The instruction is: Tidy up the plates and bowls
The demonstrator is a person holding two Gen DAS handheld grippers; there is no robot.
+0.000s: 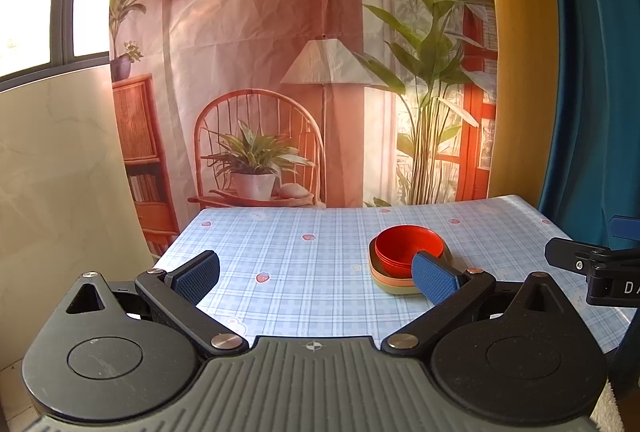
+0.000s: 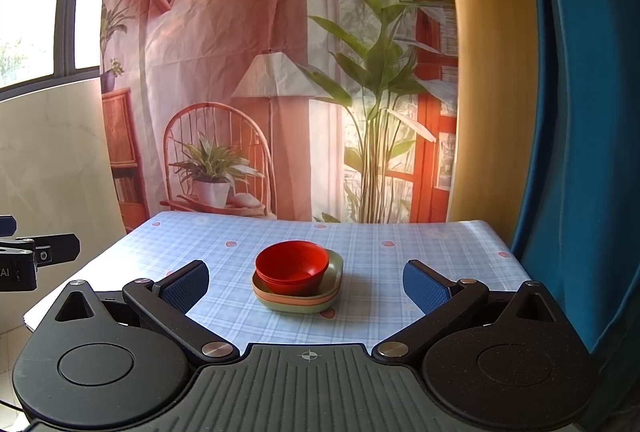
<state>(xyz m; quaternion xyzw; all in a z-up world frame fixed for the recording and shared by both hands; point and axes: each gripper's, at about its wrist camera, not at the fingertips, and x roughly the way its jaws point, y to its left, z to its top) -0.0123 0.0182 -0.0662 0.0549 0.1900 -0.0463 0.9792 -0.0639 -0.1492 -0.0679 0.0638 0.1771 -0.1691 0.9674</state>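
Red bowls [image 2: 291,266] nest atop stacked plates [image 2: 316,302]; both tongs [image 1: 316,278] [image 2: 307,284] gape, empty.

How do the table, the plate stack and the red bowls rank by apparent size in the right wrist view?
1. Table, clearly largest.
2. Plate stack, its rim showing around the bowls.
3. Red bowls, nested on the plates, slightly narrower.

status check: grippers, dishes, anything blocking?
Left gripper open, empty. Right gripper open, empty. Red bowls nested, sitting on stacked plates on the table. Nothing in the way.
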